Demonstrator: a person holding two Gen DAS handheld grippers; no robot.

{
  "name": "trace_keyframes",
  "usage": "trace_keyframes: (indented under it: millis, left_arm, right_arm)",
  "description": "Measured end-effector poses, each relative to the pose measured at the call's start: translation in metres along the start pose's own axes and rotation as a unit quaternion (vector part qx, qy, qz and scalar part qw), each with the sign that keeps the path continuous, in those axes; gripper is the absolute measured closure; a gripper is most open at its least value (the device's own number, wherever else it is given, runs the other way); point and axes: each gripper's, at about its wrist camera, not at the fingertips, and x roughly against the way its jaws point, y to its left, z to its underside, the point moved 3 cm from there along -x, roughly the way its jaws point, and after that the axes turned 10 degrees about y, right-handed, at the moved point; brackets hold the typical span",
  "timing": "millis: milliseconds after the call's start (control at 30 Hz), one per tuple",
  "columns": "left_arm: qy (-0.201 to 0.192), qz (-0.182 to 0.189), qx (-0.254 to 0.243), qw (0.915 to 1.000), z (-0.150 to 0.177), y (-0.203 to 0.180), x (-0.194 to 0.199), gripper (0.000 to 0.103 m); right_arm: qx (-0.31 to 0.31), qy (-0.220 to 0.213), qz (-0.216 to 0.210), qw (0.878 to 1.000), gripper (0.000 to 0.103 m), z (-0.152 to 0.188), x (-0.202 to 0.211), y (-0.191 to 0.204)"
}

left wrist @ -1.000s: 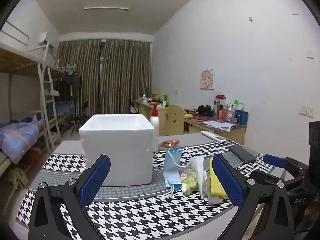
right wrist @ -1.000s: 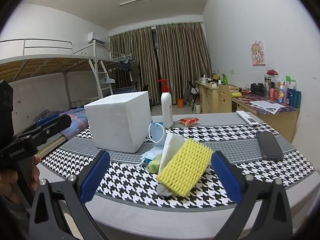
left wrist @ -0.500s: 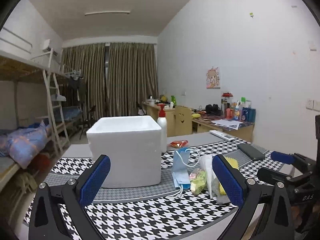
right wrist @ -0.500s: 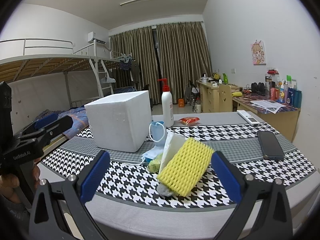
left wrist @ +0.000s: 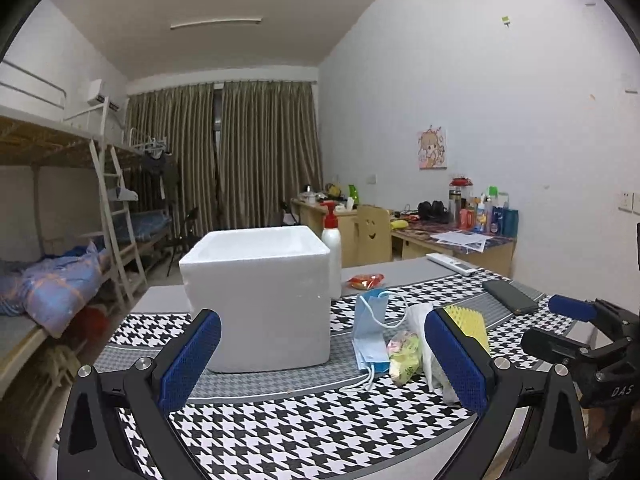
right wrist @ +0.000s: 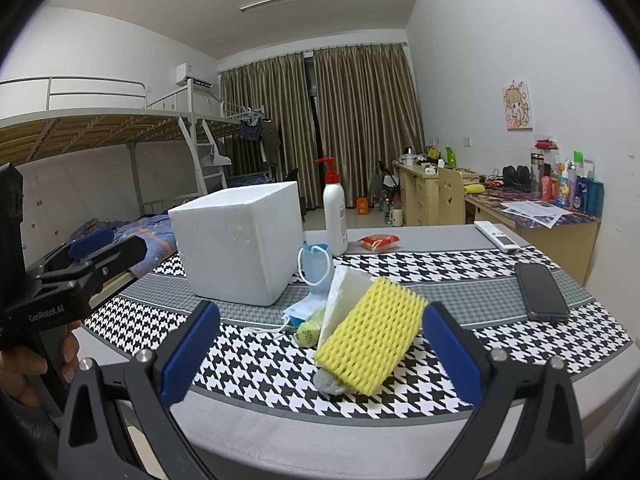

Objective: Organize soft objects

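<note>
A pile of soft things lies on the houndstooth tablecloth: a yellow foam net (right wrist: pixel 370 338), a white plastic bag (right wrist: pixel 340 300), a blue face mask (right wrist: pixel 316 268) and a small greenish packet (right wrist: pixel 308 330). A white foam box (right wrist: pixel 240 240) stands open-topped to their left. In the left wrist view the mask (left wrist: pixel 370 334), packet (left wrist: pixel 404 356) and foam net (left wrist: pixel 470 324) lie right of the box (left wrist: pixel 260 296). My left gripper (left wrist: pixel 320 364) is open and empty before the box. My right gripper (right wrist: pixel 318 358) is open and empty, just short of the foam net.
A white pump bottle (right wrist: pixel 335 216) with a red top stands behind the box. A red snack packet (right wrist: pixel 378 242), a white remote (right wrist: pixel 496 236) and a black phone (right wrist: pixel 540 292) lie on the table's right side. Bunk beds stand left, desks right.
The left gripper has shifted left and slightly back, so the box and pile sit further right in its view. The right gripper has barely moved. Both stay open.
</note>
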Motion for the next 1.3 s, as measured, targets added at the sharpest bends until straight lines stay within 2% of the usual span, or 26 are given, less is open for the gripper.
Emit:
trace_keyframes:
  millis: [567, 867, 1300]
  left_arm:
    - [0.003, 0.002, 0.008, 1.0, 0.001, 0.001, 0.002, 0.001]
    - [-0.001, 0.005, -0.009, 0.9999, 0.001, -0.002, 0.001, 0.001]
    - [0.018, 0.017, 0.019, 0.9995, -0.005, 0.007, -0.012, 0.001]
  right_arm:
    - [0.003, -0.001, 0.0, 1.0, 0.001, 0.0, 0.001, 0.001]
    - [0.003, 0.003, 0.0, 1.0, 0.001, -0.002, 0.001, 0.001]
    - [0.003, 0.015, -0.002, 1.0, 0.001, -0.009, -0.014, -0.003]
